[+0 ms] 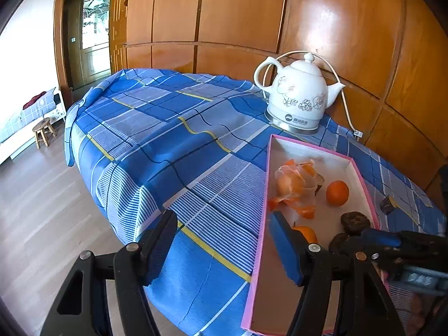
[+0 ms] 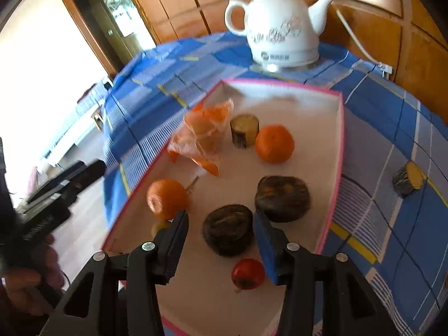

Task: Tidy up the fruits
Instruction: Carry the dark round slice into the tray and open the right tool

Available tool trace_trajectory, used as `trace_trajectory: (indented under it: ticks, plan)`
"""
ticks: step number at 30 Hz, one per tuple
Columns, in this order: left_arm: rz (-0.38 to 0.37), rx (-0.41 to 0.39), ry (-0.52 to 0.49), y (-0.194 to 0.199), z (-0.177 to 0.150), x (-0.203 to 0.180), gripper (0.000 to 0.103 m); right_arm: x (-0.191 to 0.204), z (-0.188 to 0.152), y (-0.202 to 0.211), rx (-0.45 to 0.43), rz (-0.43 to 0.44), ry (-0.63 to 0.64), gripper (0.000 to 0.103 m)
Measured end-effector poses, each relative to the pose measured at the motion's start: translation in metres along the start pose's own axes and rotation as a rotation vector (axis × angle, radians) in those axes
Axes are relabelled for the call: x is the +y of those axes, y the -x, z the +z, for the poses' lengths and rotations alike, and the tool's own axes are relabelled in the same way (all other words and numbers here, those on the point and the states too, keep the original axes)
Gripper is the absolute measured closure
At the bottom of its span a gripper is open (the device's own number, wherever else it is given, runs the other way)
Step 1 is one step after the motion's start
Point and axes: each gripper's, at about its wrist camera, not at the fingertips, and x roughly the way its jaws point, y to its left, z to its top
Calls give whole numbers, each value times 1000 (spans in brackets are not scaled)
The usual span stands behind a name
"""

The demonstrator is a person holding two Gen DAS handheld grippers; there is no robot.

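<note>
Indoors | blue plaid tablecloth (image 1: 168, 145) | wood-panelled wall (image 1: 322, 22) | pale plank floor (image 1: 42, 210)

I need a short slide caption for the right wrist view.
Open right gripper above a pink-edged box of oranges and dark fruits.

A blue, pale grey and white checked cloth (image 1: 173, 128) with thin yellow and dark lines covers the desk. The shallow box (image 2: 336, 151) has a pink rim and a white inside. In it lie bright orange tangerines (image 2: 274, 143), an orange-tinted clear wrapper (image 2: 203, 133), two dark brown cakes (image 2: 282, 198) and a small red fruit (image 2: 247, 273). The kettle (image 1: 298, 95) is white with grey flower drawings.
</note>
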Motion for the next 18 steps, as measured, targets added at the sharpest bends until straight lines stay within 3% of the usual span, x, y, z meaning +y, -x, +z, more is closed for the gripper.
trace_trajectory:
  ticks: [10,18]
  plan:
    - [-33,-24,-59,11,-3,-17,34,-23,-16,58,-94,-84,-29,54]
    - [-58,-32,-87,17,-6,-27,34,-43,-31,90,-98,-197,5,54]
